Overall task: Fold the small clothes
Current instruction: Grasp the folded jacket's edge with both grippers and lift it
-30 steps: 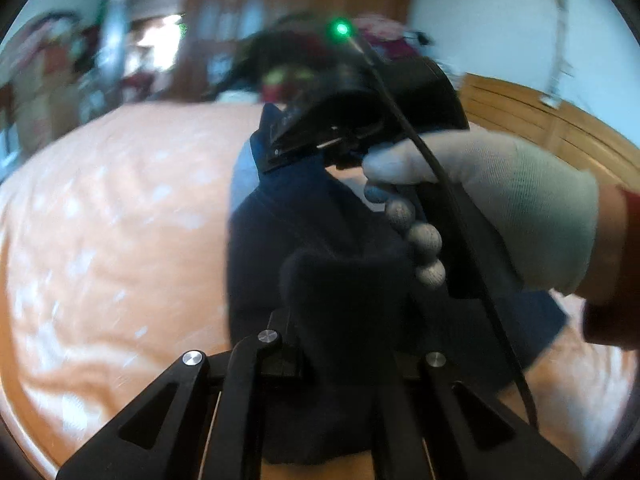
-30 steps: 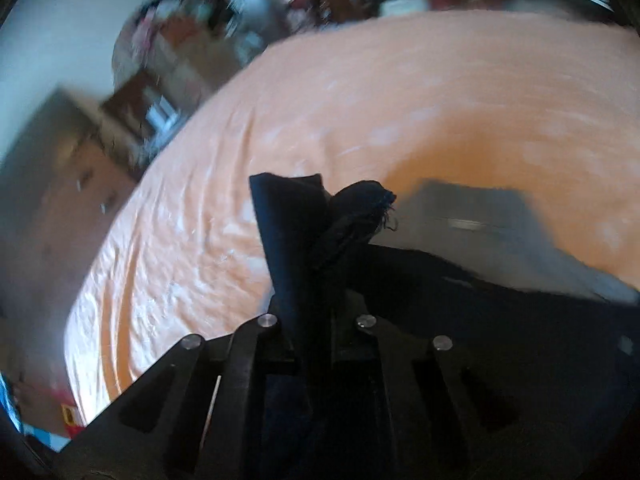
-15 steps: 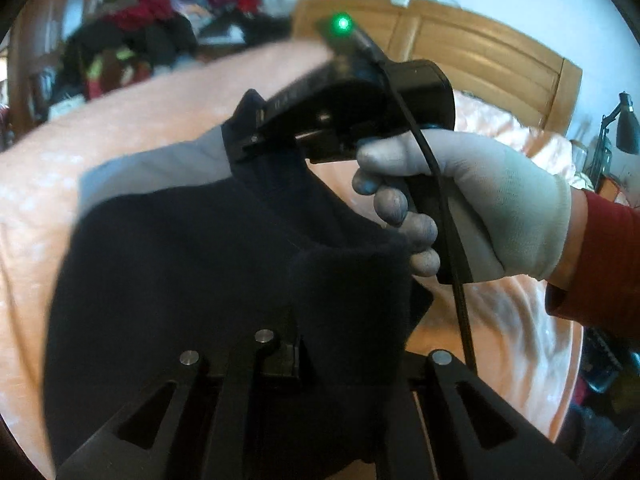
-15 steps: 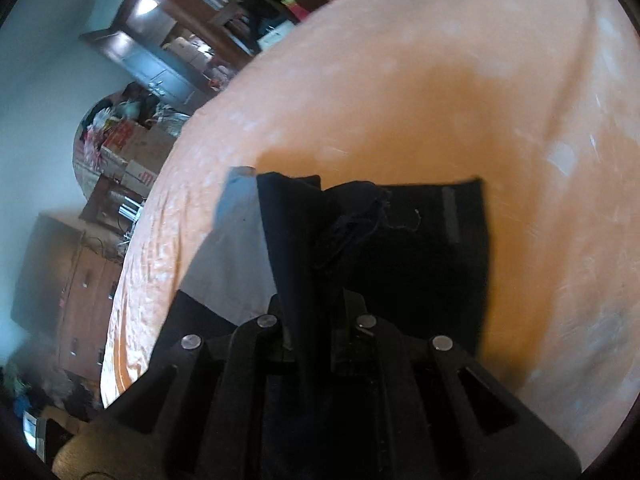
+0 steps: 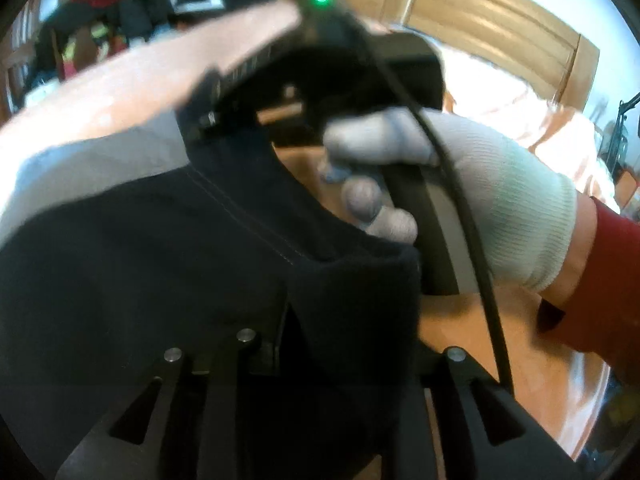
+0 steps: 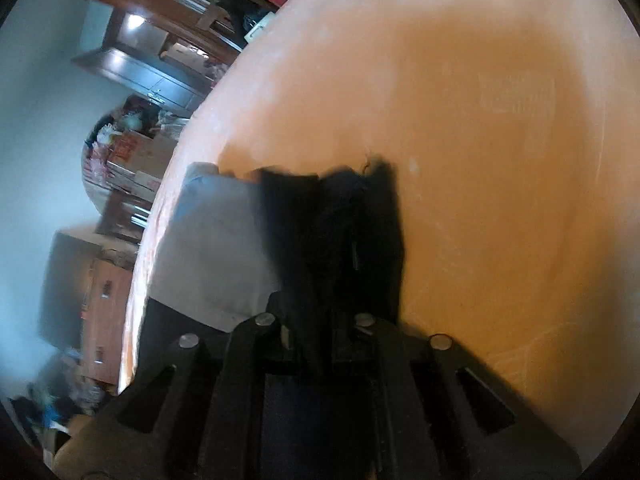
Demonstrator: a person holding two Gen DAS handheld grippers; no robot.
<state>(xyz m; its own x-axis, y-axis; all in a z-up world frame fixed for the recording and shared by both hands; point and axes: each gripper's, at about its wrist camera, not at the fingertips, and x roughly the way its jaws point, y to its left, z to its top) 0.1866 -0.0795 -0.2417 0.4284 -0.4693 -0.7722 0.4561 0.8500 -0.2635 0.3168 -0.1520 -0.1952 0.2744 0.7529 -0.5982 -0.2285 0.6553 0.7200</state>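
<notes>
You hold the dark garment (image 5: 168, 264) above the bed (image 6: 480, 140), each set of jaws clamped on a top corner: left gripper (image 5: 320, 344), right gripper (image 6: 320, 332), so it hangs flat for folding

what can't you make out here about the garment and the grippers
- Left view: garment covers the left gripper fingertips; its type and lower part are cut off.
- Left view: right gripper tips blurred.
- Right view: bunched cloth hides the fingertips; the grey panel is blurred.
</notes>
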